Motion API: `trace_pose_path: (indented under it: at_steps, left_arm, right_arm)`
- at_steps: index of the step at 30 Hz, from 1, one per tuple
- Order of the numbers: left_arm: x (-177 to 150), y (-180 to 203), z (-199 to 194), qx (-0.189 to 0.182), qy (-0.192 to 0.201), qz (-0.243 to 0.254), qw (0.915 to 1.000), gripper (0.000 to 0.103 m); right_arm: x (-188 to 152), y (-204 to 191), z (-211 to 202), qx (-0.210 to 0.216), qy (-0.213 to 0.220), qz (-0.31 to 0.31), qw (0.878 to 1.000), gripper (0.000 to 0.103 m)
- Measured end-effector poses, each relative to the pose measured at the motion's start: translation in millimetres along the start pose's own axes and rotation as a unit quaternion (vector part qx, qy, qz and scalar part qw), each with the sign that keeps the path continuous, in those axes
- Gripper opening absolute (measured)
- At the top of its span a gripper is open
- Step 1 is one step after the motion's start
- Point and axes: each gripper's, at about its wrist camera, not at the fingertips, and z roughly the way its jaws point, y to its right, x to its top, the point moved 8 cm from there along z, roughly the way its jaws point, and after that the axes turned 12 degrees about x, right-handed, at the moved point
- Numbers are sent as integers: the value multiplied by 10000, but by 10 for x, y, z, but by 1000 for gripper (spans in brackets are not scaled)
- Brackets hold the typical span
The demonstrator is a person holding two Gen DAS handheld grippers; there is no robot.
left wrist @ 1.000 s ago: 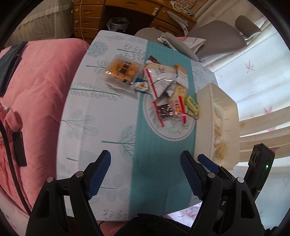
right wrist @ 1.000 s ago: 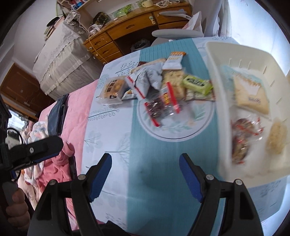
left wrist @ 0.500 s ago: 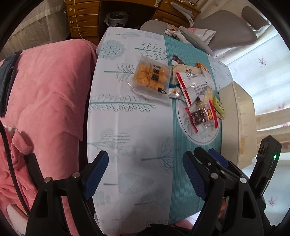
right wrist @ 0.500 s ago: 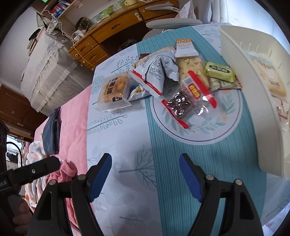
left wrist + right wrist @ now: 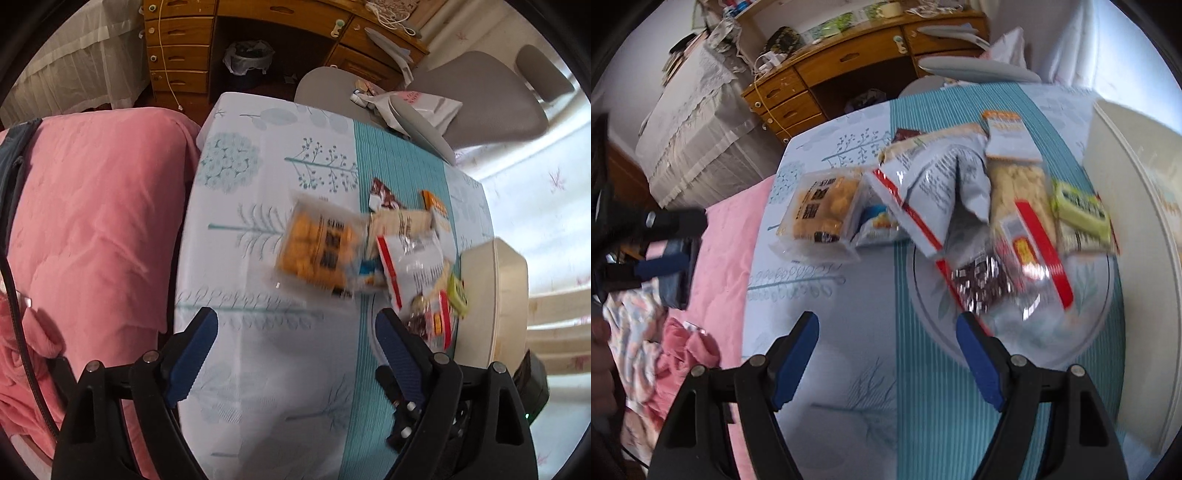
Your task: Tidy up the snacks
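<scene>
Left hand-held gripper is opening, empty; right hand-held gripper gapes empty.

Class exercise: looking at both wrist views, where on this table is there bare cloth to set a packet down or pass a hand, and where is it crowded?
Free: the near tablecloth between the pink quilt and the teal stripe, below the orange biscuit pack; also the far corner toward the desk. Crowded: the snack pile beside the white bin.

Bright window glare, motion blur, fisheye-warped edges
</scene>
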Motion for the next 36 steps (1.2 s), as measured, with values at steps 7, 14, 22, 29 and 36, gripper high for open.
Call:
trace_pose_path:
  at_steps: [7,14,22,29,36]
  left_arm:
    - [182,262,395,125,-336,280,9990,88]
    - [189,524,850,399,-756,597,9946,89]
    - [259,551,1145,886,-783,641,9909,97]
    - [322,507,1319,755,-900,552,9915,102]
    - [369,512,1476,650,-988,458,9919,102]
  right_arm:
    - [113,108,118,-259,52,-405,9988,78]
    - [327,366,116,-650,627,-489,9947,78]
    - [660,552,190,-811,1053,-632,9891,78]
    - [835,562,372,-695,1024,-721,9897,79]
    - [871,525,496,-681,932,-887,9894,79]
